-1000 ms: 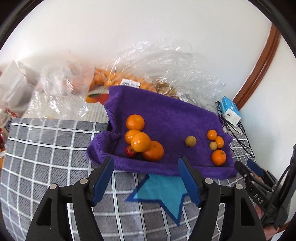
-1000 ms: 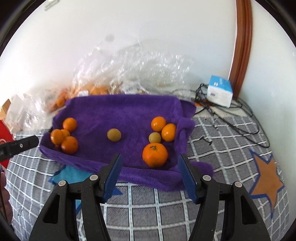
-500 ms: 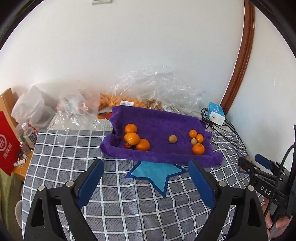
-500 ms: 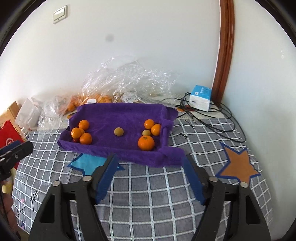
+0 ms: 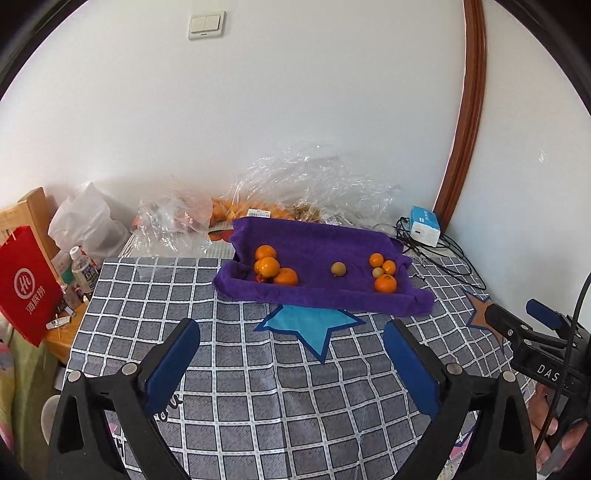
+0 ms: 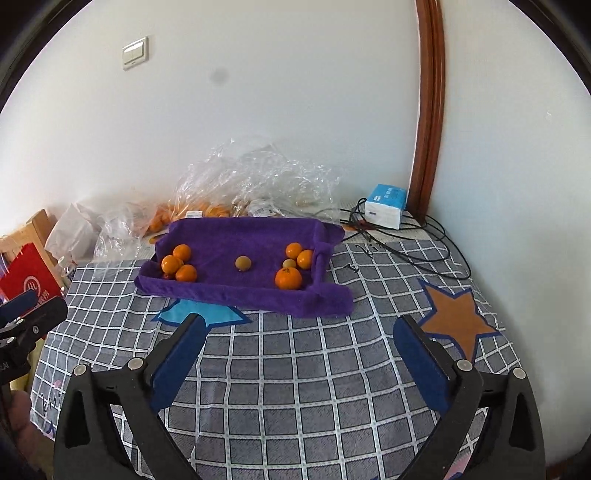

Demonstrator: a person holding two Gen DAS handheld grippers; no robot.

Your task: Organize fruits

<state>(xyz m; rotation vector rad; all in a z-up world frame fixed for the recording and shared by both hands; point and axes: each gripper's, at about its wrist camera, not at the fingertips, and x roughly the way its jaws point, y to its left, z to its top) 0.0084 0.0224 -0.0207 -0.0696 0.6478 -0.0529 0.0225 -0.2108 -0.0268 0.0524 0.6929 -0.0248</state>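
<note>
Left tool (image 5: 291, 341) and right tool (image 6: 299, 338) hover above the checked surface (image 6: 295, 369), jaws opening with nothing between them. Oranges (image 5: 269, 266) lie in two clusters in the purple cloth-lined tray (image 5: 321, 295), one small brownish fruit (image 5: 338, 268) between.

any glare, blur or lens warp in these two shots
Left wrist view: sharp, daylit, strong fisheye bowing the door frame, glints on the plastic bags. Right wrist view: same warp, dark corners, a faint grey smudge on the wall.

White wall (image 5: 295, 110), light switch (image 5: 205, 24), brown door frame (image 5: 469, 110)
</note>
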